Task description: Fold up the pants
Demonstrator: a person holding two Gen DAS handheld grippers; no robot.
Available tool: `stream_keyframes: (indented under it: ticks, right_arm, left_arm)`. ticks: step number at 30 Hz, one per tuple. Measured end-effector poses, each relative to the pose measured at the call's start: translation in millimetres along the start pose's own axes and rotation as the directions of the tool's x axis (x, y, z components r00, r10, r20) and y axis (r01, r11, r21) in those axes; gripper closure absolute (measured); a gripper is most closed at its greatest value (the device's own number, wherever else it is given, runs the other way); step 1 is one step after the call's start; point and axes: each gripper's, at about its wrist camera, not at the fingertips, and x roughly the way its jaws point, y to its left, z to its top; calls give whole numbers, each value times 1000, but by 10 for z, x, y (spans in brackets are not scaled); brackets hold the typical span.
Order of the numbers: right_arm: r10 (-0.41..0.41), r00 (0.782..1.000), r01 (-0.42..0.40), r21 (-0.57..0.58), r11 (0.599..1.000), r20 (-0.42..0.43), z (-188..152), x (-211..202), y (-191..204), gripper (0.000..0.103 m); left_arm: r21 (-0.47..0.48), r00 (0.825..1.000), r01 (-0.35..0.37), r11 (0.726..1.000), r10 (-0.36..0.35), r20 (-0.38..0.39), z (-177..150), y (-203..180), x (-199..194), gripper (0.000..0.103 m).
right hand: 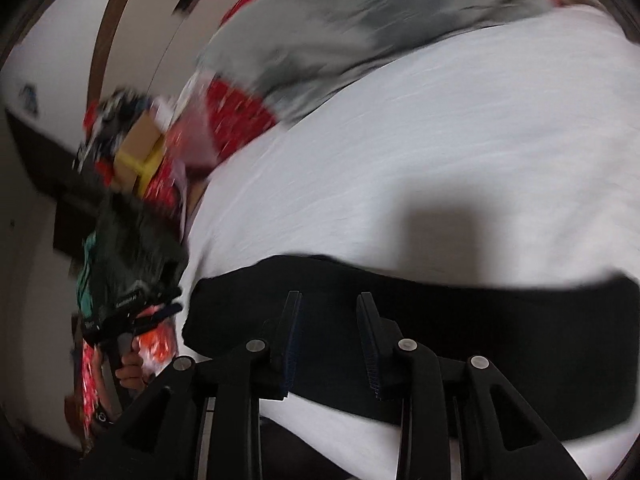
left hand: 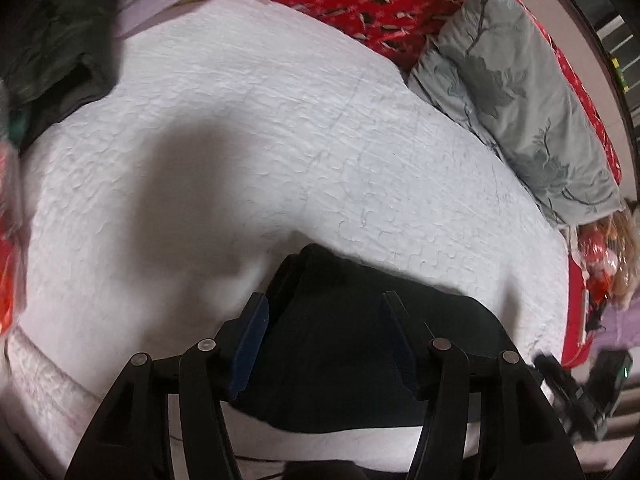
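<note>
The black pants (left hand: 344, 344) lie folded on the white quilted bedspread (left hand: 256, 128) near its front edge. My left gripper (left hand: 324, 304) is open, its jaws wide apart above the pants' left end, holding nothing. In the right wrist view the pants (right hand: 480, 320) stretch as a dark band across the bedspread (right hand: 440, 140). My right gripper (right hand: 330, 300) is open over the band's left part, jaws apart and empty. That view is blurred by motion. The other gripper (left hand: 580, 392) shows at the lower right of the left wrist view.
A grey floral pillow (left hand: 516, 92) and a red patterned blanket (left hand: 380, 0) lie at the bed's far side. Dark green clothing (left hand: 56, 40) sits at the far left. Off the bed's left edge is a clutter of boxes and clothes (right hand: 136, 152).
</note>
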Motion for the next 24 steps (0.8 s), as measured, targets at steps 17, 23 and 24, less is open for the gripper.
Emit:
stream_keyframes:
  ticks: [17, 23, 24]
  right_arm:
    - [-108, 989, 98, -107, 989, -97, 234, 541, 134, 55]
    - [-135, 984, 120, -123, 985, -114, 241, 581, 89, 50]
    - [-151, 981, 135, -137, 981, -120, 229, 573, 99, 50]
  left_arm:
    - [145, 989, 59, 988, -38, -143, 319, -14, 523, 34]
    - [132, 983, 115, 984, -94, -155, 365, 9, 601, 34]
    - [135, 983, 112, 985, -91, -157, 362, 17, 608, 34]
